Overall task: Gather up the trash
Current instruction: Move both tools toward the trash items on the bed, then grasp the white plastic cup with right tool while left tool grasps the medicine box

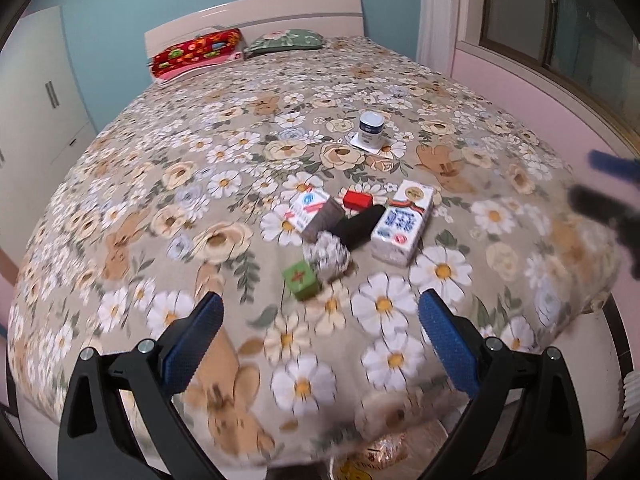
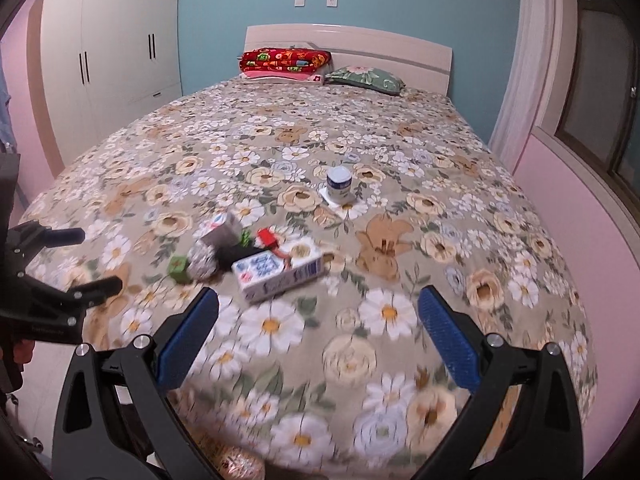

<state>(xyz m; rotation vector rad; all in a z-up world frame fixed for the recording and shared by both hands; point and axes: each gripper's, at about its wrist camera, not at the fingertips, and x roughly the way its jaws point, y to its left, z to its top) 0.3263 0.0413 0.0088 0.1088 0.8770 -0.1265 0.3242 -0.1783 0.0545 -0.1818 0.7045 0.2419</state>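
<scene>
Blurring the trash pile point(image 1: 344, 232), both hand-held grippers, left point(image 1: 320, 320) and right point(image 2: 318, 316), hang spread, empty.

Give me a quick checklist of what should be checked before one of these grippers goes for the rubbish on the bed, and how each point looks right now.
1. Left gripper open and holding nothing: ok.
2. Right gripper open and holding nothing: ok.
3. Trash within view: ok; the foil ball, green cube and big milk carton lie together on the bedspread.
4. Foil ball free to lift: not ok; it touches the green cube and a black object.
5. White can out of the way: ok, it stands apart, farther up the bed.
6. A bin for the trash: cannot tell; none is clearly visible.
</scene>
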